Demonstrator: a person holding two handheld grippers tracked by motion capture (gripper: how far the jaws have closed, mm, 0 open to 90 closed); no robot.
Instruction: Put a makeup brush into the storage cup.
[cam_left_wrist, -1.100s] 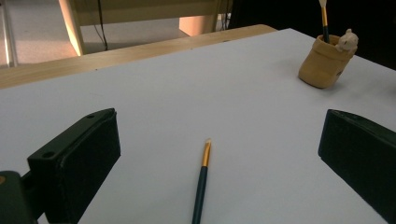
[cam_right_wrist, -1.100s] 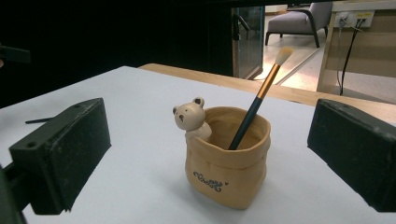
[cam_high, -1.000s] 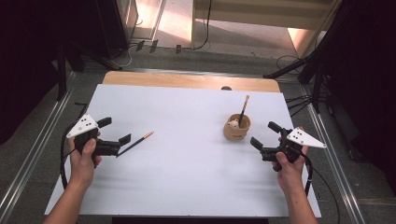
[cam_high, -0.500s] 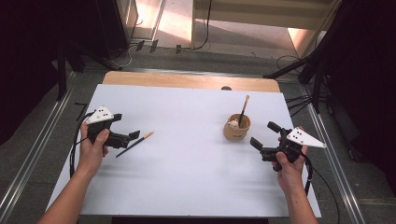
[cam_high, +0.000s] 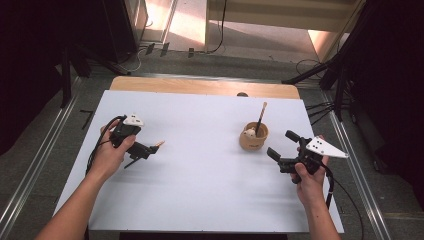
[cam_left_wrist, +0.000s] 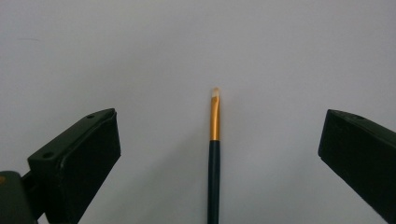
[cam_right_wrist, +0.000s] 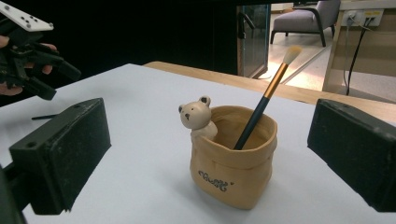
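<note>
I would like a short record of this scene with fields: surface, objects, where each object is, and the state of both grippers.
surface: white table top
object 1: tan cup with a small bear figure, standing upright on the table
object 2: brush in the cup, leaning, bristles up
object 3: loose brush, lying flat on the table
left gripper: open, jaws on either side of the loose brush, not touching it
right gripper: open, pointed at the cup, jaws apart from it
</note>
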